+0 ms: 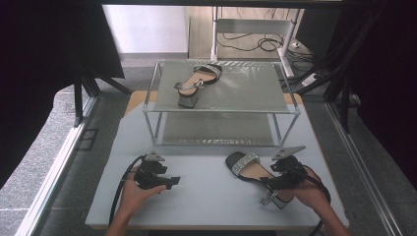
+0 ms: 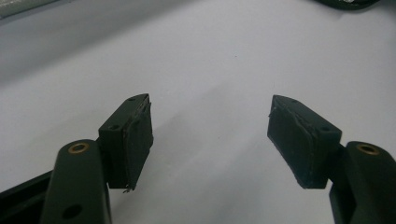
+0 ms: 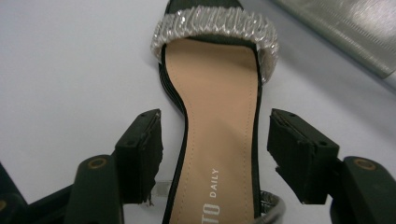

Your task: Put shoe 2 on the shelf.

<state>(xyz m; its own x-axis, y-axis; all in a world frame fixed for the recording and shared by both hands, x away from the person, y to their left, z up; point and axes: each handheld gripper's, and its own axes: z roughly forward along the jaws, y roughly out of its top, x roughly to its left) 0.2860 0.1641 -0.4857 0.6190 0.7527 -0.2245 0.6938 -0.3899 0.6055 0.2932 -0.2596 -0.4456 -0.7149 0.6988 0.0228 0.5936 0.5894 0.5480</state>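
Looking down from the high view, you've got your right gripper (image 1: 269, 183) parked over the heel end of the sandal (image 1: 252, 172) on the near right of the table (image 1: 206, 196), and your left gripper (image 1: 164, 182) well apart from it on the near left, over bare tabletop. The second sandal (image 1: 196, 81) sits up on the top shelf of the wire rack (image 1: 221, 110) at the far side, toe pointing away and to the right.

The right gripper view gives you what the high one can't: the jaws are spread wide, one on each side of the sandal's (image 3: 219, 126) tan insole, not touching it, with the sparkly toe strap (image 3: 215, 25) ahead and "DAILY" printed on the footbed. A strip of the rack (image 3: 345, 32) shows in the top right corner.

The left gripper view has your left gripper (image 2: 210, 133) released too, nothing between the pads, just plain pale grey table (image 2: 210, 60).

Room-wise, the table stands on grey carpet (image 1: 44, 147), with black curtains either side and cables (image 1: 255, 44) tangled on the floor behind the rack.
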